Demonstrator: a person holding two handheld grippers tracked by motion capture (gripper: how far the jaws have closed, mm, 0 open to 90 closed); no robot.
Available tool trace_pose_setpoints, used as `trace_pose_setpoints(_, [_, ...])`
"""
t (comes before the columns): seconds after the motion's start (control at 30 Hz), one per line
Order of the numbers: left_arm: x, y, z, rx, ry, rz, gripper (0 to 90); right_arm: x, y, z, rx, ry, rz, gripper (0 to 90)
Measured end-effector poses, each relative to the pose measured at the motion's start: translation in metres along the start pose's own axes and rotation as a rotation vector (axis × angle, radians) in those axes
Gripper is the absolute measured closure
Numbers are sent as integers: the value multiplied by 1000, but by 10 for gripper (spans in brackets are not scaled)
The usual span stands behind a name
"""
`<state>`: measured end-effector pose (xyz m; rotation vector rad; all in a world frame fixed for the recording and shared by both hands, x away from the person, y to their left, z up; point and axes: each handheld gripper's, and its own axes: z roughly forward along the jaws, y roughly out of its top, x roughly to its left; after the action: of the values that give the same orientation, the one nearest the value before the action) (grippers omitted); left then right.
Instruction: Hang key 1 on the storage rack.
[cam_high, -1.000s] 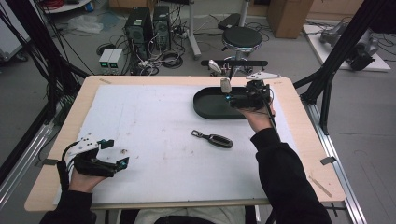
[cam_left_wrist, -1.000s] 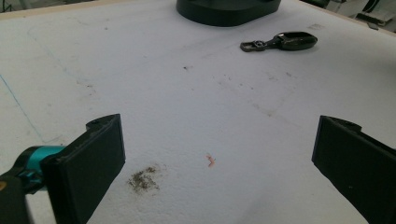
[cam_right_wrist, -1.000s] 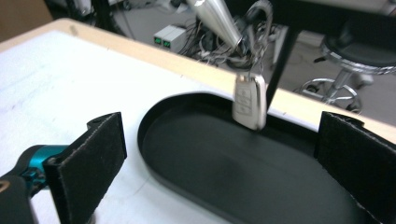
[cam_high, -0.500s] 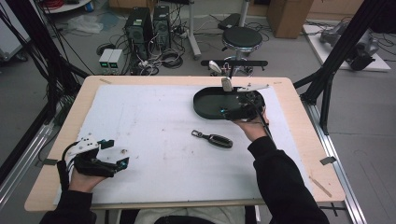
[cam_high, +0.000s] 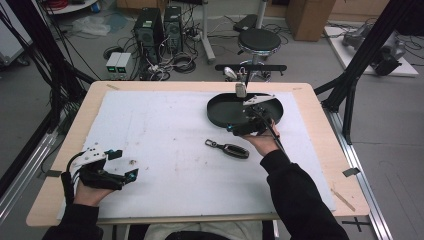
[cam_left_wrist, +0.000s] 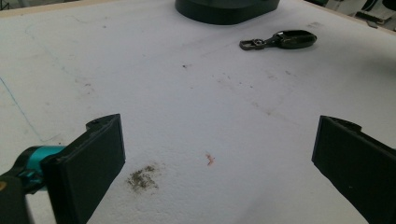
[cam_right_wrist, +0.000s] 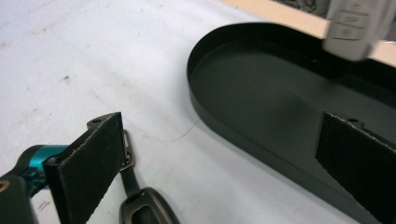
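Back from the black tray (cam_high: 220, 116) swings the right gripper (cam_high: 239, 128), jaws spread, closing on the key fob (cam_high: 229, 149); left gripper (cam_high: 131, 175) spread too.

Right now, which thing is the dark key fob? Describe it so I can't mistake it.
Start at the black oval tray at the white mat's far right. Just nearer the person, on the bare mat, lies the dark key fob beside the right gripper. Unlike the silver fob on the tray's far rim, it is black with a metal clip.

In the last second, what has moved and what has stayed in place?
The right gripper came back from over the black tray toward the key fob, jaws open and empty. The left gripper, the key fob, the tray and the grey remote stayed put.
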<state>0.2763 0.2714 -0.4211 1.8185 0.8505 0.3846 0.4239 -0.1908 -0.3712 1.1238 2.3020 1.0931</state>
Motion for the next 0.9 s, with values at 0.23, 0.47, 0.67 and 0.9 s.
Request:
trace_pose_setpoints(0.23, [0, 0, 0, 1, -2, 1, 30, 6, -4, 10, 54, 46, -12, 16])
trace_pose_setpoints(0.47, [1, 0, 0, 2, -3, 3, 30, 14, -7, 22, 110, 105, -58, 17])
trace_pose_setpoints(0.67, [0, 0, 0, -2, -3, 1, 30, 21, -10, 32, 153, 129, -81, 17])
trace_pose_setpoints(0.9, [0, 0, 0, 1, -3, 3, 30, 29, -13, 39, 186, 160, -107, 17])
